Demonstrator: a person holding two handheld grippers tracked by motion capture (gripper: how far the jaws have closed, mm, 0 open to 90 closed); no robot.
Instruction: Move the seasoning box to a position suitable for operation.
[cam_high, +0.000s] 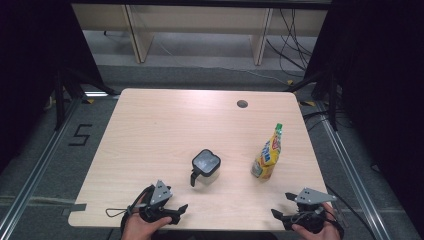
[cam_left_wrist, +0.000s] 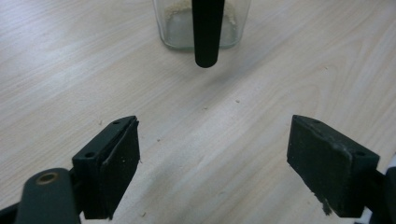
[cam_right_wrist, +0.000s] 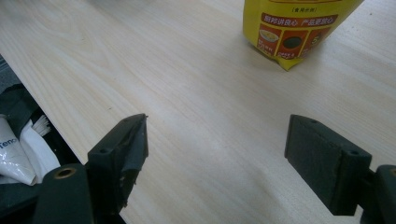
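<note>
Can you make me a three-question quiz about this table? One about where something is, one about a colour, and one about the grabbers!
1. Where does the glass jar stand?
A. left of the yellow pouch
B. right of the yellow pouch
C. on top of the pouch

2. What colour is the pouch's cap?
A. red
B. green
C. blue

3. How are the left gripper and the right gripper?
A. both open, nothing held
B. both shut on the jar
C. one holds the pouch

Answers:
1. A, since the high view shows the jar nearer the table's middle, with the pouch to its right.
2. B, since the pouch's tip is green.
3. A, since each gripper view shows bare table between wide jaws.
</note>
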